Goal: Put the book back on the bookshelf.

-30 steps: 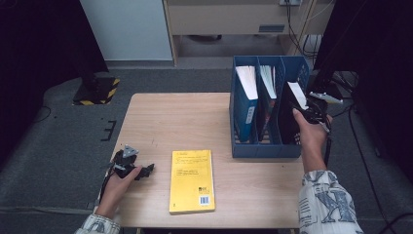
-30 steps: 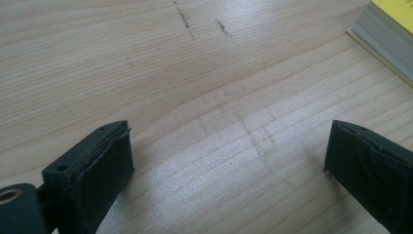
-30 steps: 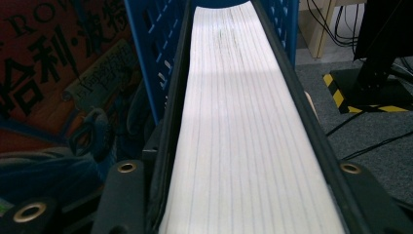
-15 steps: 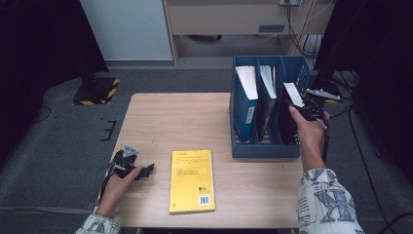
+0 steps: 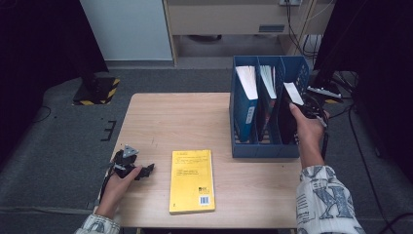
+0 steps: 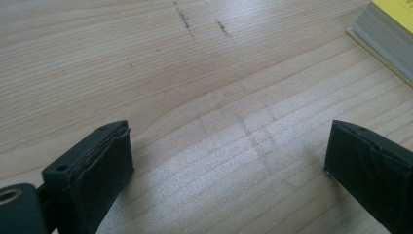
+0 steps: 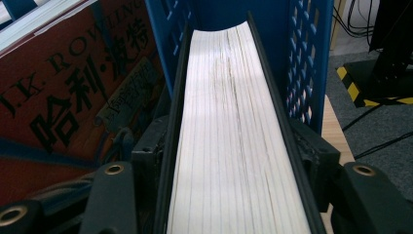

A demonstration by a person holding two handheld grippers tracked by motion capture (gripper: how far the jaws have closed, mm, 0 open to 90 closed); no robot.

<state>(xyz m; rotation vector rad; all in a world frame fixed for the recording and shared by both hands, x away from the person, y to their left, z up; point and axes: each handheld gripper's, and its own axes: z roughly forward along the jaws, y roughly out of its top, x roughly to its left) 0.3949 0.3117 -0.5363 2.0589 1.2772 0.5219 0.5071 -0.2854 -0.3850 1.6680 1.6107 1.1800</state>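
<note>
A blue three-slot file holder [image 5: 265,148] stands at the table's right side, with a book in each slot. My right gripper [image 5: 306,111] is shut on a black-covered book [image 5: 285,124] that leans in the rightmost slot; its white page edge [image 7: 234,136] runs up between my jaws, inside the blue slot wall [image 7: 307,63]. A red-covered book [image 7: 63,97] stands in the slot beside it. A yellow book [image 5: 192,180] lies flat near the front edge. My left gripper [image 5: 141,171] rests open on the table left of it, and the yellow book's corner [image 6: 384,39] shows at upper right.
The wooden table [image 5: 175,122] has bare surface across its back and left. Cables and a black stand [image 5: 331,83] lie on the floor to the right. A yellow-and-black striped base [image 5: 97,90] sits on the floor at left.
My right gripper has lowered the black book deeper into the rightmost slot. The left gripper and the yellow book have stayed put.
</note>
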